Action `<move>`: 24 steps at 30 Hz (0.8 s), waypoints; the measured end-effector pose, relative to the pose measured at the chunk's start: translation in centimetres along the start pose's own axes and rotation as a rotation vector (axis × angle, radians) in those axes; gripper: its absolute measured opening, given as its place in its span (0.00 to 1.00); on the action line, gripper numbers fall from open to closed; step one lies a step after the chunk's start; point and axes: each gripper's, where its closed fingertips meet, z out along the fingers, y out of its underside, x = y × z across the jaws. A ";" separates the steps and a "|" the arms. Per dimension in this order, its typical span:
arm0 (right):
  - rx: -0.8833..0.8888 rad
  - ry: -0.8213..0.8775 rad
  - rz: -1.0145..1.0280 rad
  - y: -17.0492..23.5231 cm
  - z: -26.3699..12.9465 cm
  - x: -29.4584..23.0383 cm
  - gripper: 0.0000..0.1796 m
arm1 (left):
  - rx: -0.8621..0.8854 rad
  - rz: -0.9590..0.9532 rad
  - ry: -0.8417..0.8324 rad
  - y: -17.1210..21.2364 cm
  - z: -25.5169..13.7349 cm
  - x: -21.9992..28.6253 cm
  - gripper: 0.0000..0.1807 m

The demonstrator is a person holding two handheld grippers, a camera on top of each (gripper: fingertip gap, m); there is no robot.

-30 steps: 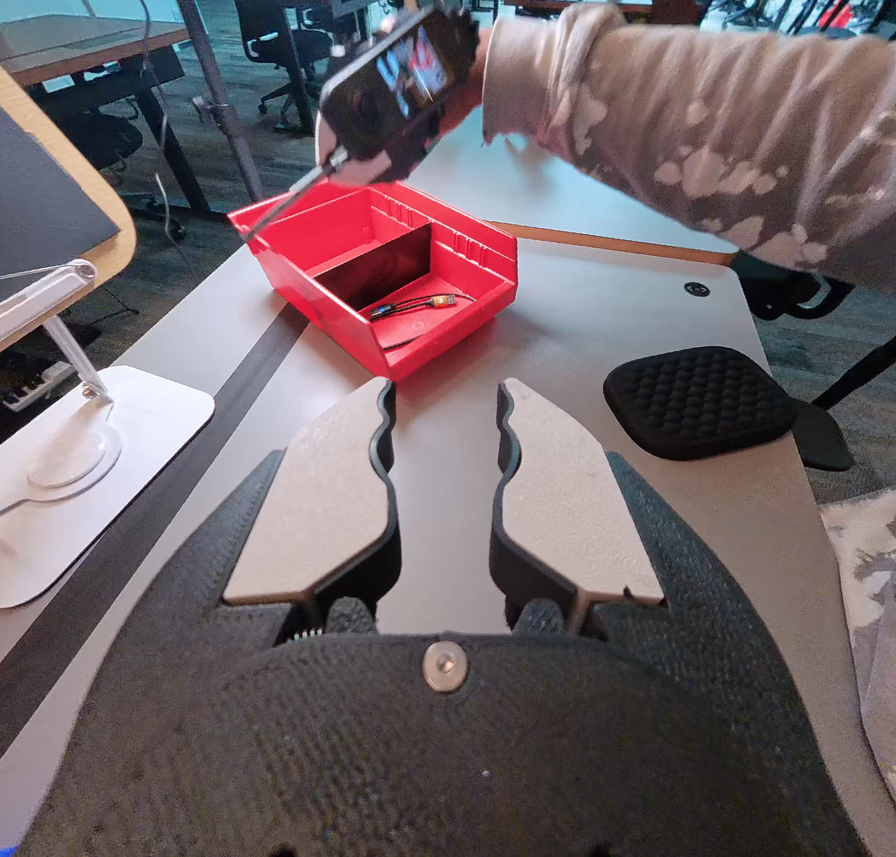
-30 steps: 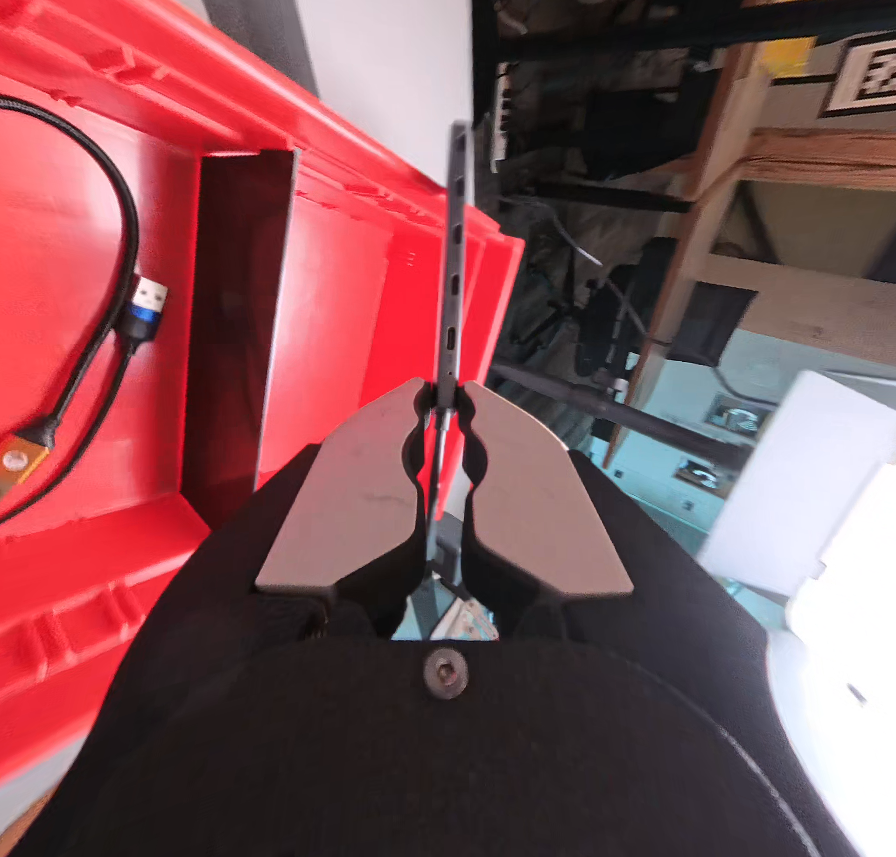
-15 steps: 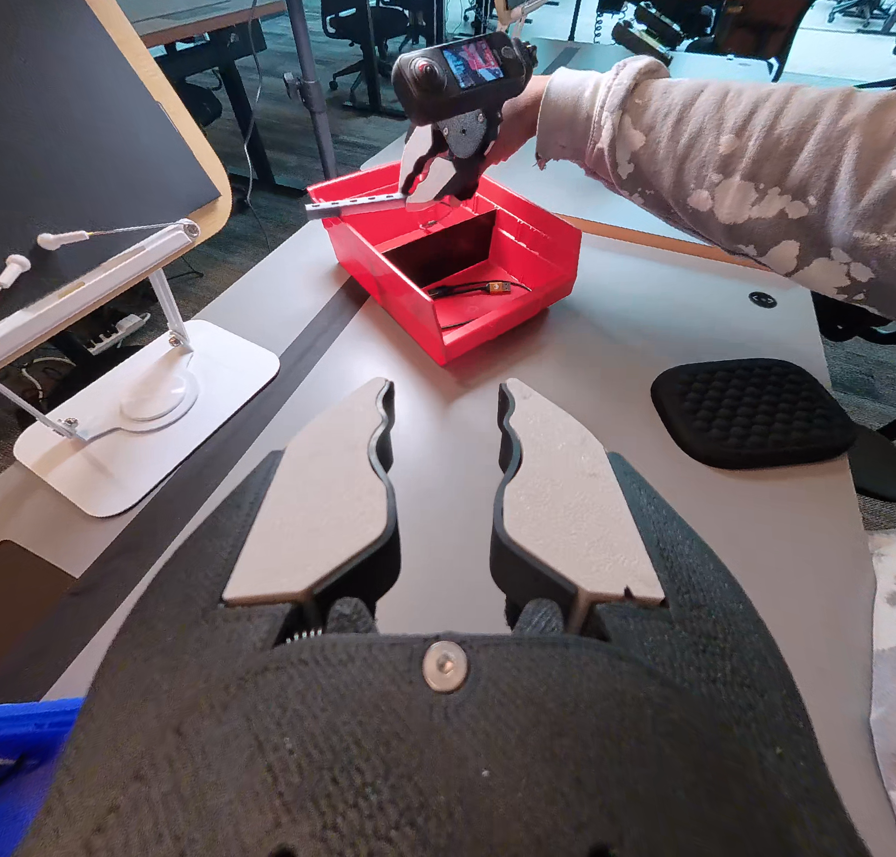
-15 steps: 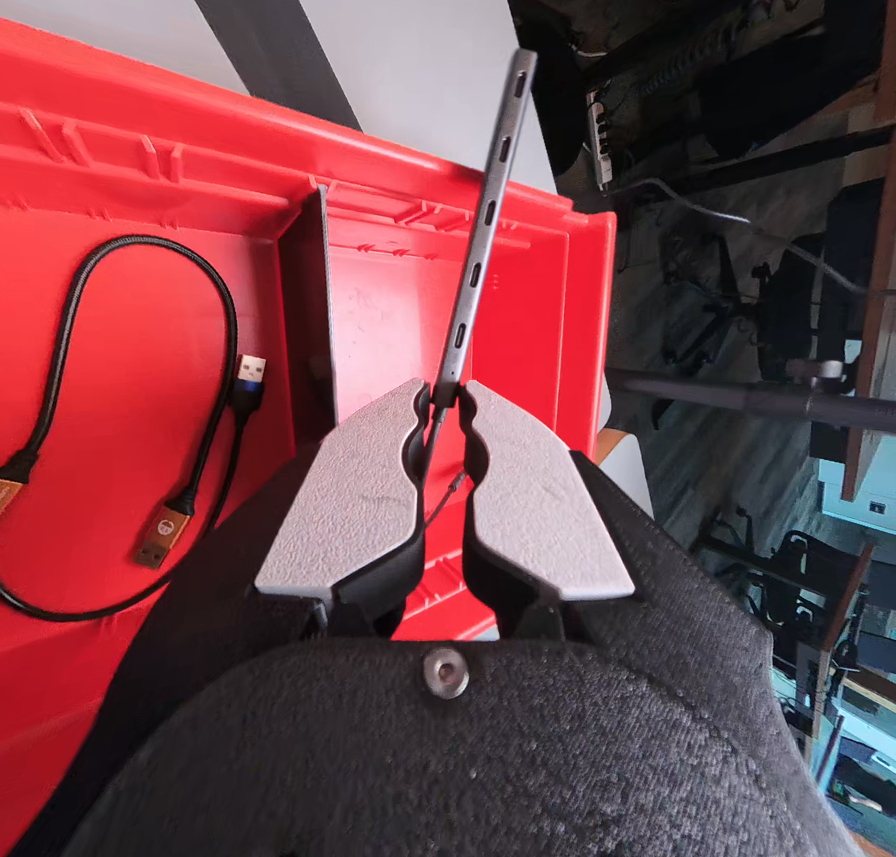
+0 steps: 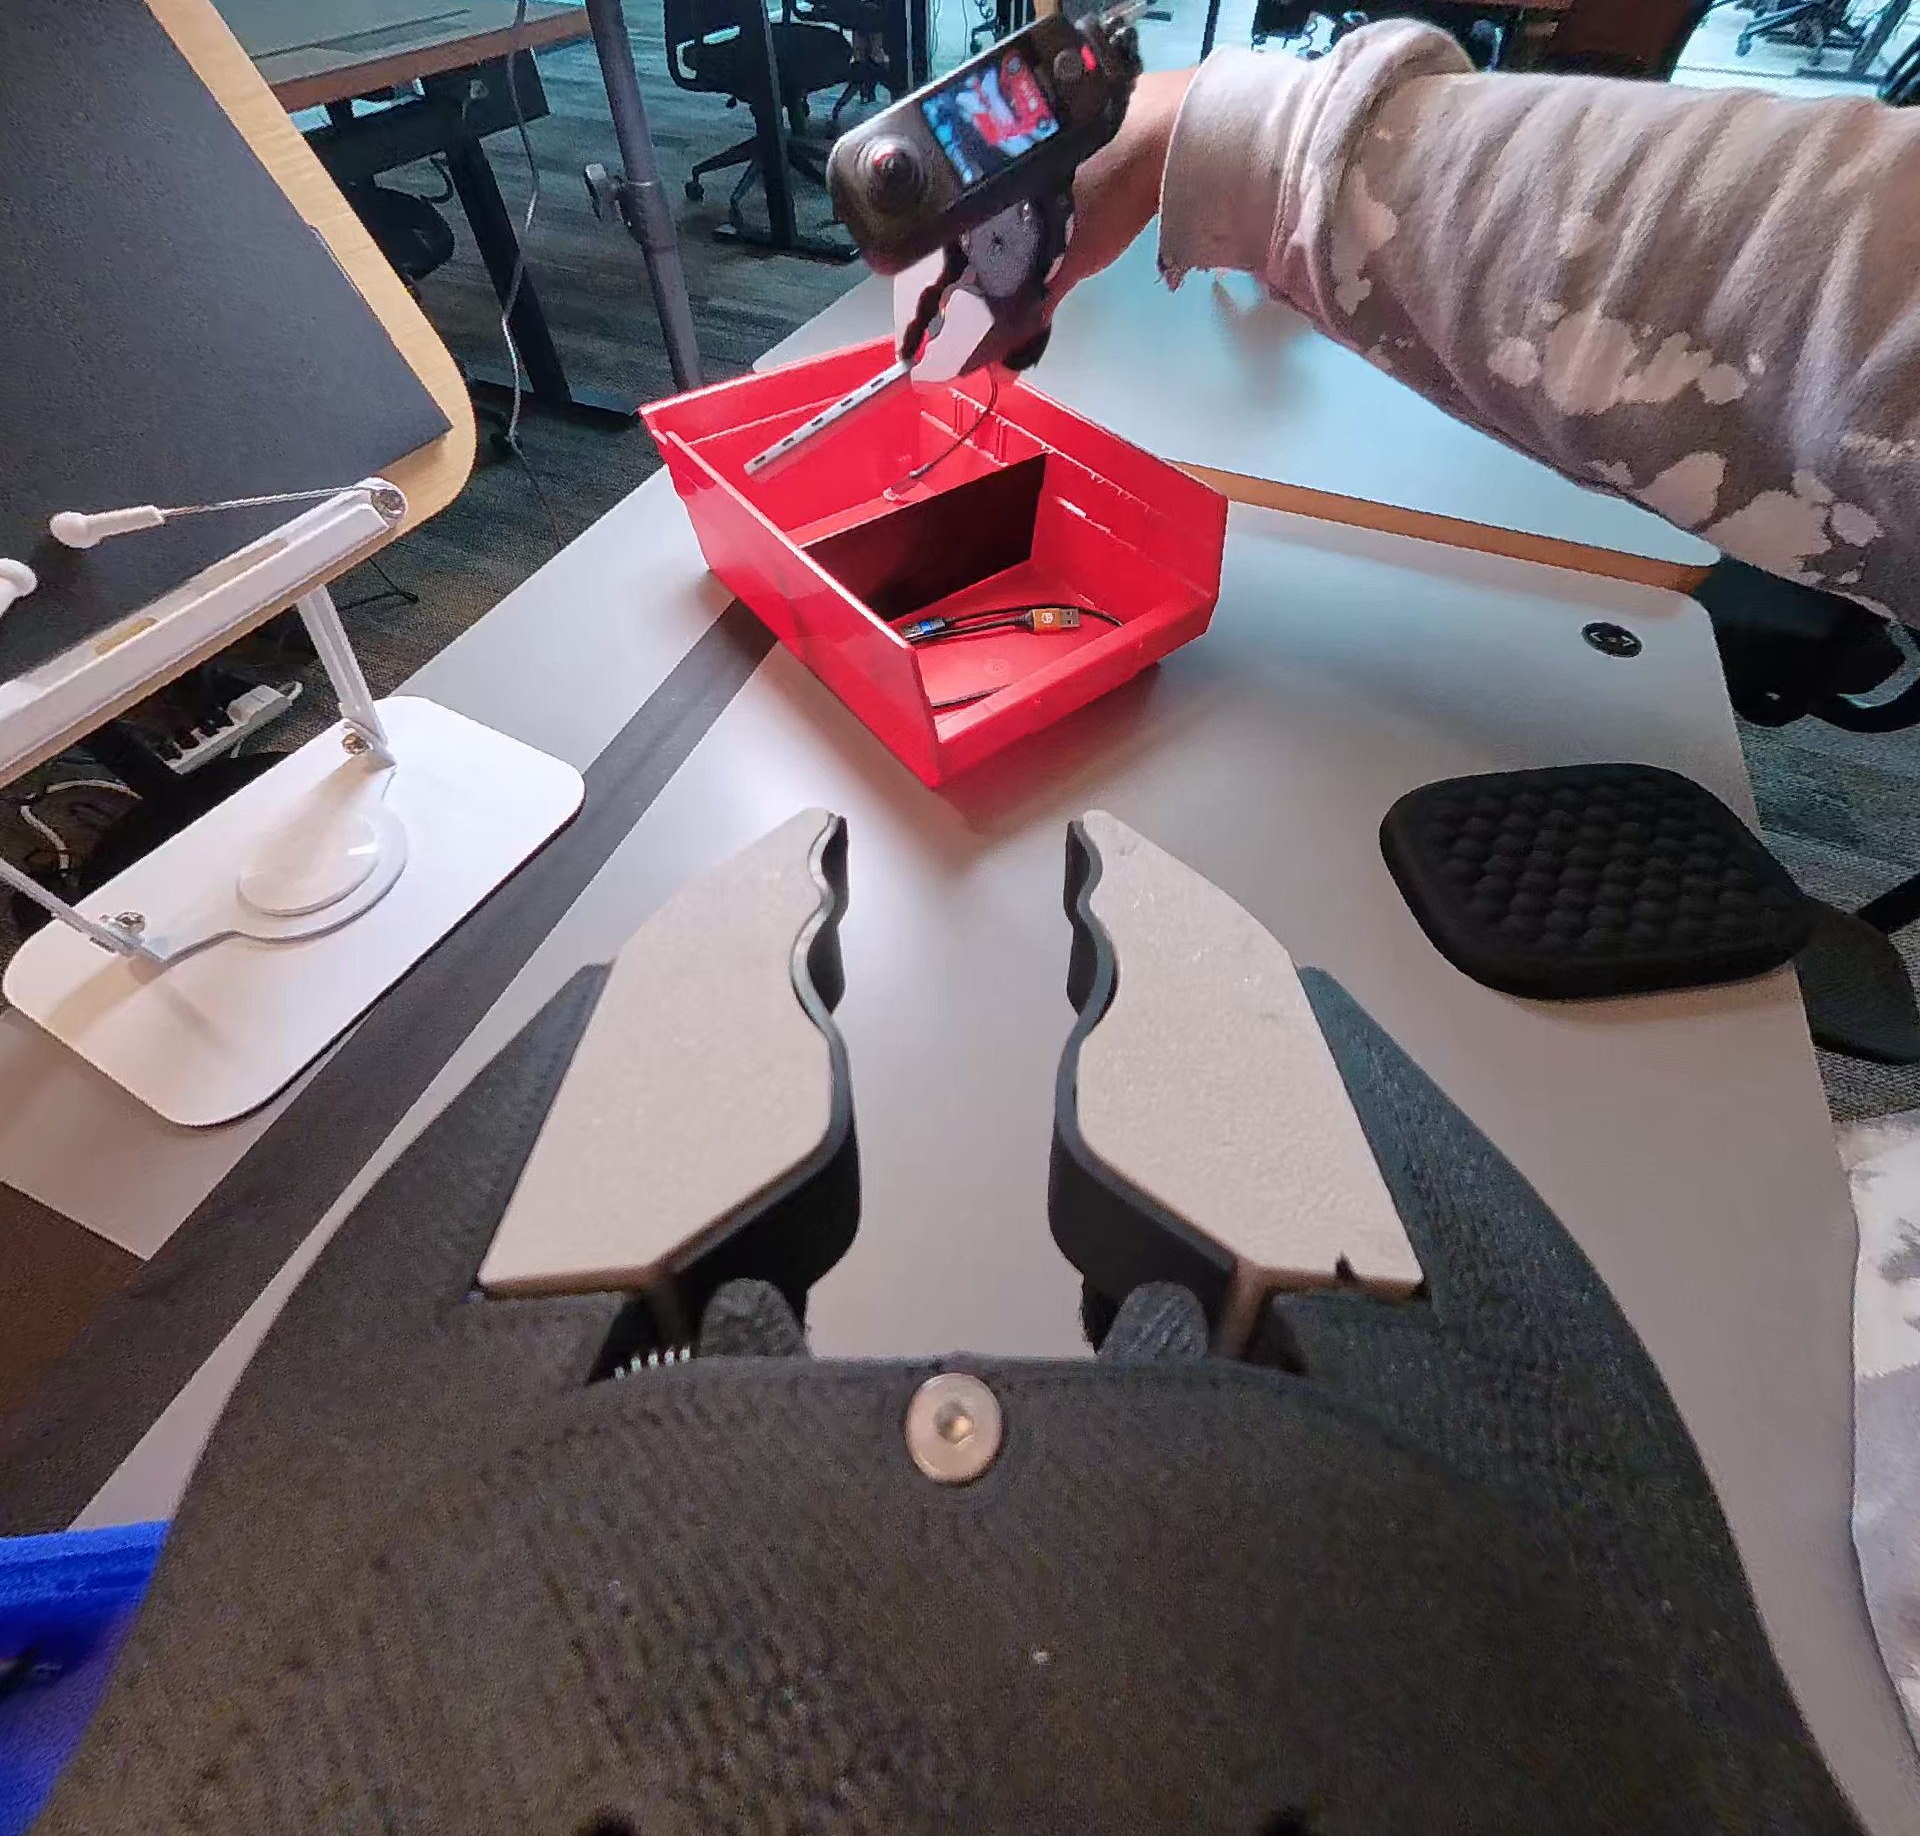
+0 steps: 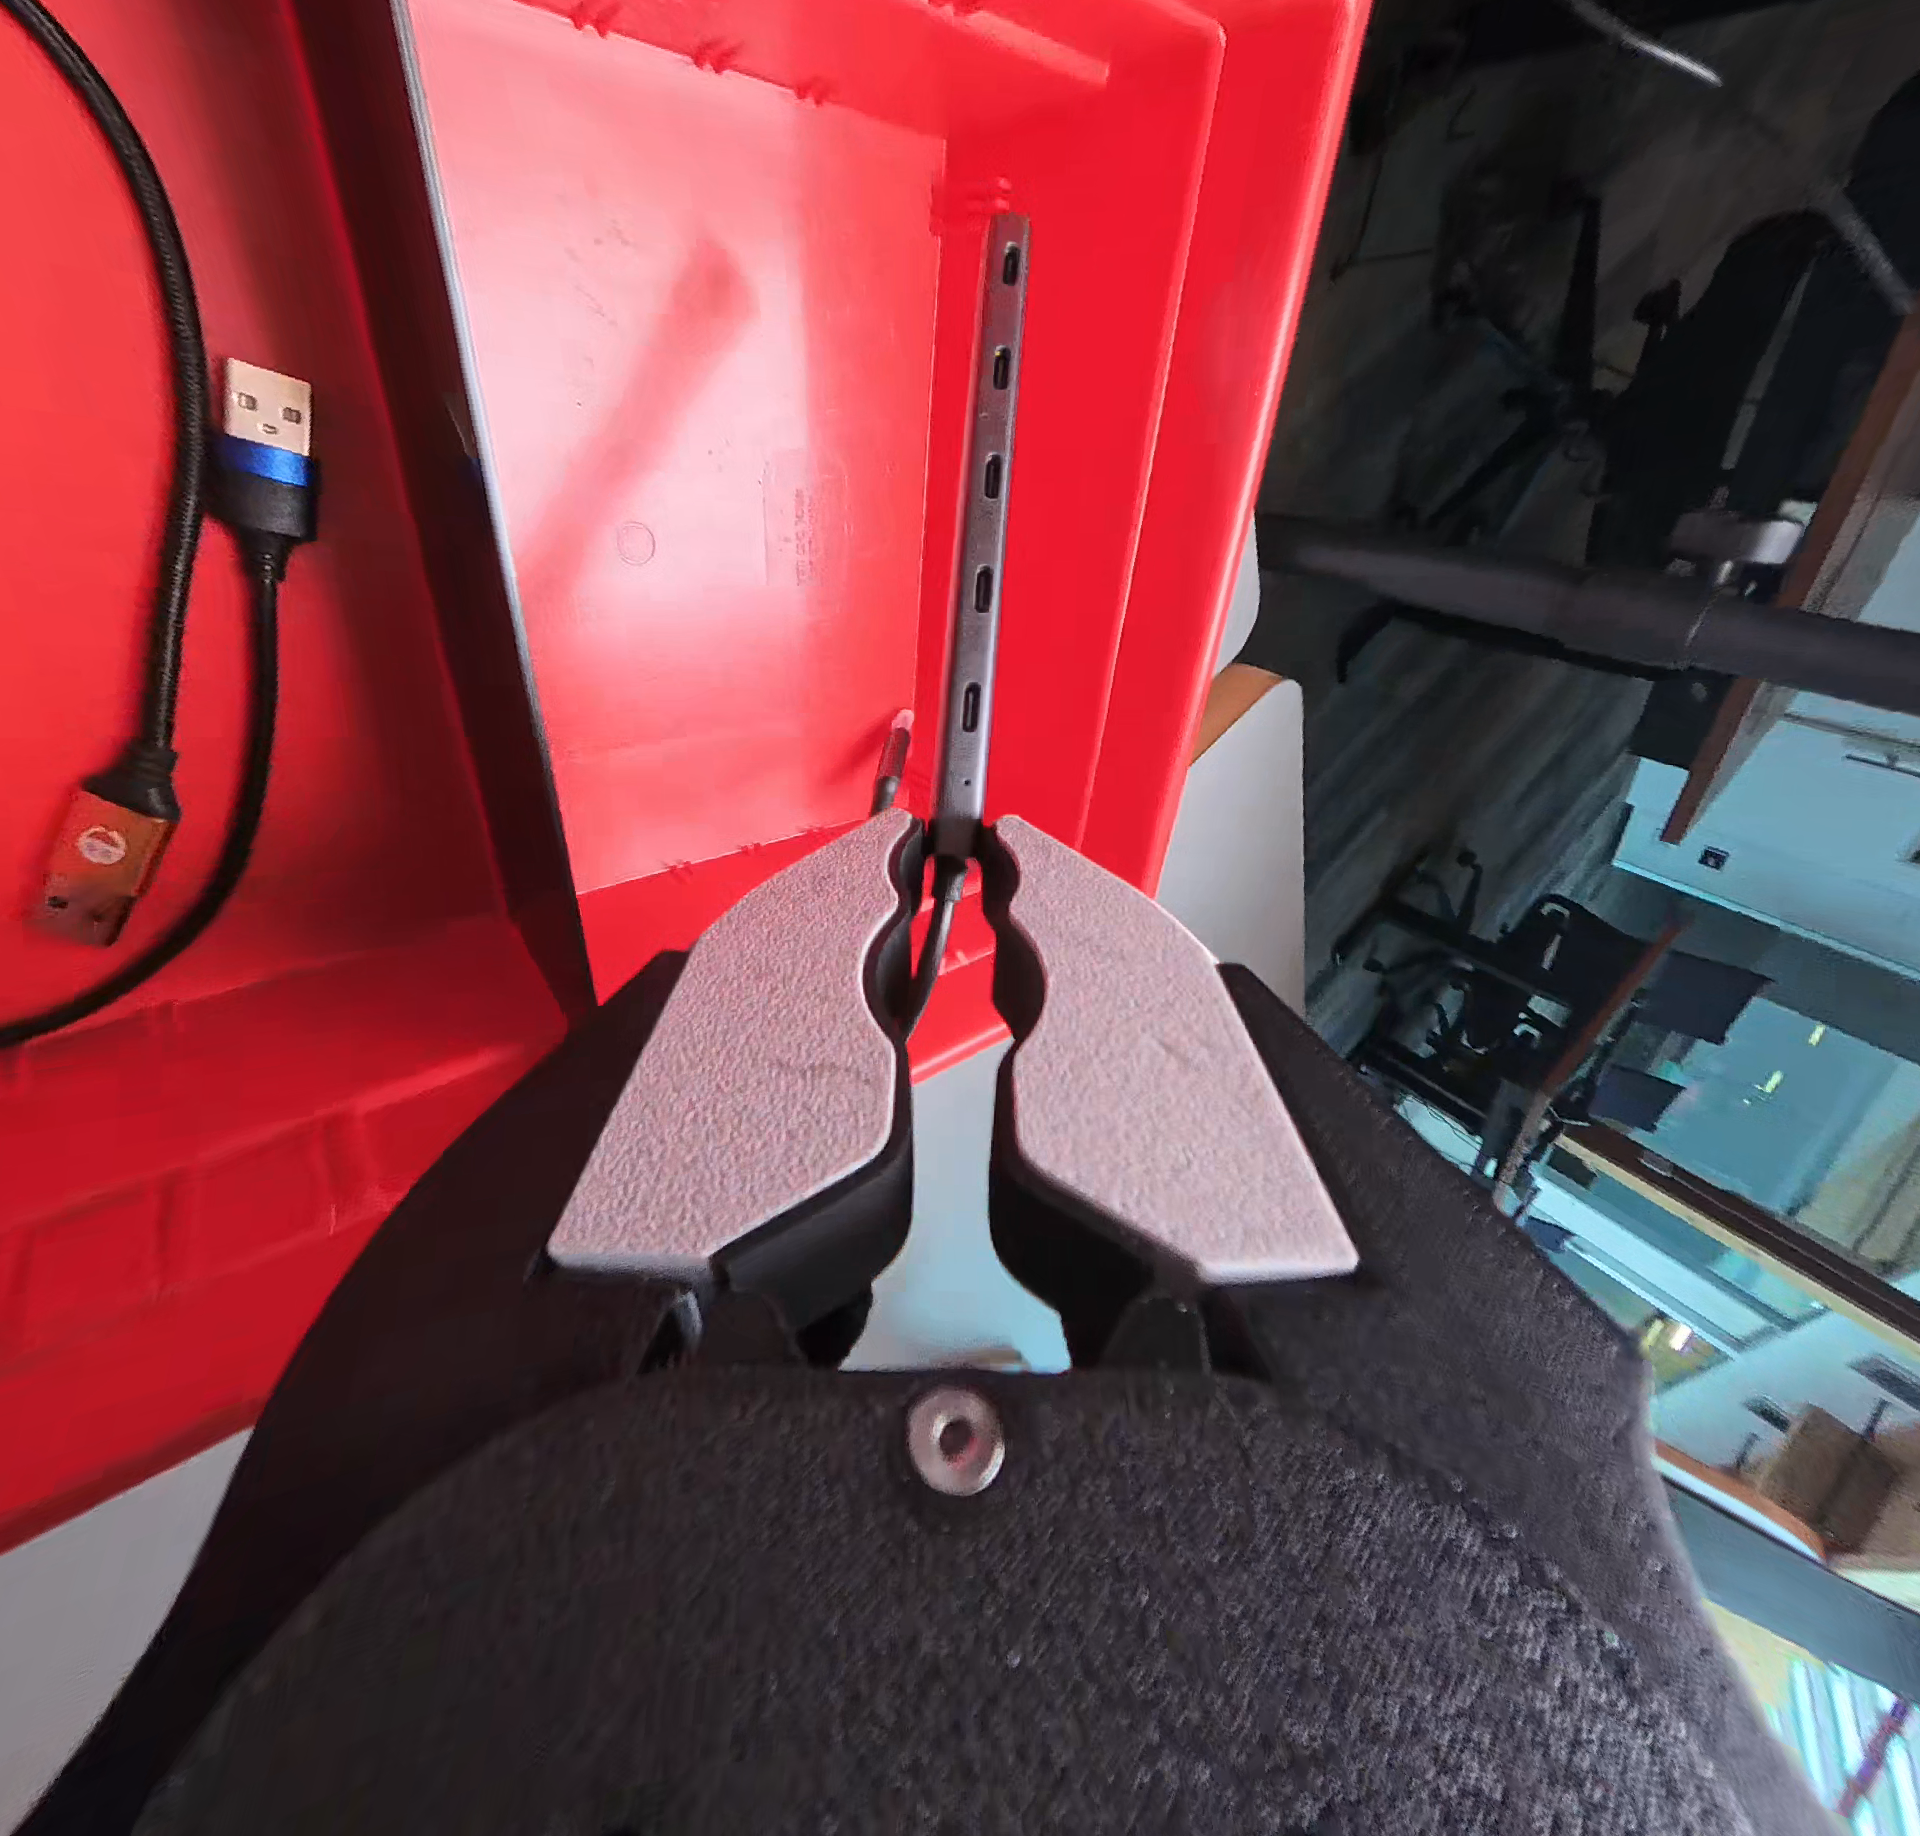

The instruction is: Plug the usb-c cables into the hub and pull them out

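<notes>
My right gripper [image 6: 951, 830] is shut on the near end of a slim grey hub [image 6: 985, 519] with a row of ports. It holds the hub over the far compartment of a red bin [image 6: 1164, 332], its short cable hanging between the fingers. In the left wrist view the right gripper [image 5: 940, 352] holds the hub [image 5: 831, 420] tilted down into the bin [image 5: 1039, 726]. A black braided cable [image 6: 177, 352] with orange and blue plugs lies in the near compartment and shows in the left wrist view [image 5: 997, 623]. My left gripper [image 5: 951, 851] is open and empty, above the grey table.
A black divider [image 5: 935, 539] splits the bin. A white tablet stand [image 5: 281, 893] sits at the left. A black padded mat [image 5: 1590, 877] lies at the right table edge. A person's sleeve [image 5: 1558, 228] reaches across the back. A blue thing [image 5: 52, 1630] shows at the bottom left. Across from one pair of fingers to the other is roughly 45 cm.
My right gripper has lowered the hub from above the bin's far rim down into the far compartment. My left gripper has stayed open, shifting only slightly.
</notes>
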 end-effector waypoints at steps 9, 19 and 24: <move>0.034 -0.098 0.096 -3.6 1.8 -1.8 0.21 | -0.006 -0.020 -0.016 0.3 -0.4 -0.8 0.22; 0.789 -0.069 0.336 -12.3 -15.5 -3.4 0.20 | -0.003 -0.057 -0.059 0.6 -1.2 -2.1 0.22; 1.168 -0.135 0.622 -12.9 -22.1 -11.1 0.18 | 0.012 -0.065 -0.102 0.3 -2.3 -2.9 0.22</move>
